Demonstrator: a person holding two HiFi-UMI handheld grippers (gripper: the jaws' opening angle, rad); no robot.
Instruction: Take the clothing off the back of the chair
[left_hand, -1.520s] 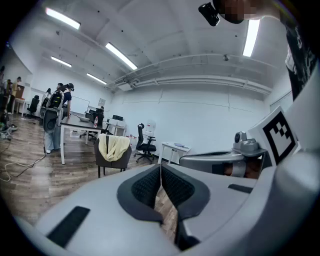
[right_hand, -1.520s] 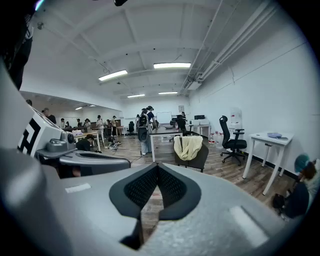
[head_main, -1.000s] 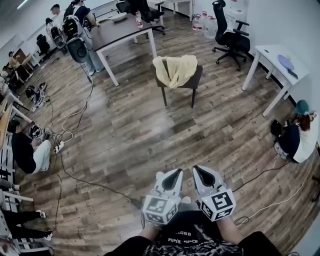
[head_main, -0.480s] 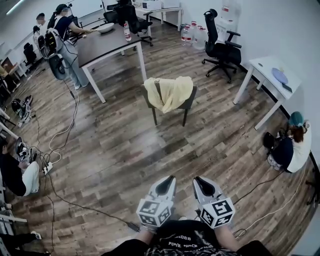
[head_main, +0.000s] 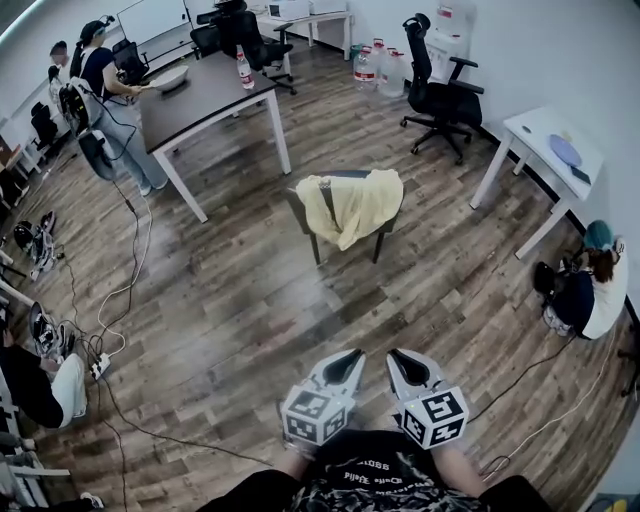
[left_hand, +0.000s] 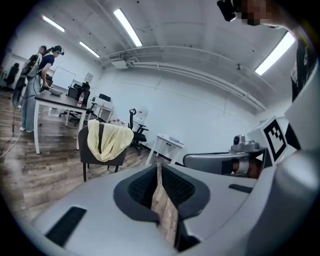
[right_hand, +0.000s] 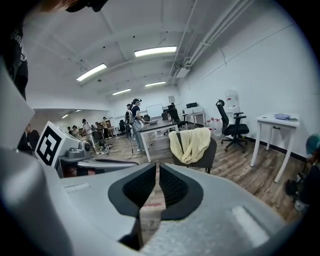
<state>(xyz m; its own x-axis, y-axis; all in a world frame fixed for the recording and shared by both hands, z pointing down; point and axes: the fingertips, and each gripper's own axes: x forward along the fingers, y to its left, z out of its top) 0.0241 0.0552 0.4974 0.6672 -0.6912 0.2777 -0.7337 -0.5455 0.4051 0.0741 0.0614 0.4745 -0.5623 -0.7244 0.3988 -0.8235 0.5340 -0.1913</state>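
A pale yellow garment (head_main: 352, 205) hangs over the back of a dark chair (head_main: 305, 222) in the middle of the wooden floor. The garment (left_hand: 107, 140) shows left of centre in the left gripper view and the same garment (right_hand: 191, 143) right of centre in the right gripper view. My left gripper (head_main: 352, 357) and right gripper (head_main: 397, 357) are held side by side near my body, well short of the chair. Both are shut with nothing between the jaws.
A dark table (head_main: 205, 92) stands behind the chair at the left, with people beside it. An office chair (head_main: 438, 90) and a white desk (head_main: 548, 145) stand at the right. A person (head_main: 590, 285) crouches by the right wall. Cables (head_main: 120, 300) run across the floor at the left.
The chair with the garment has come nearer in the head view and sits lower in it. Both grippers stay shut, side by side.
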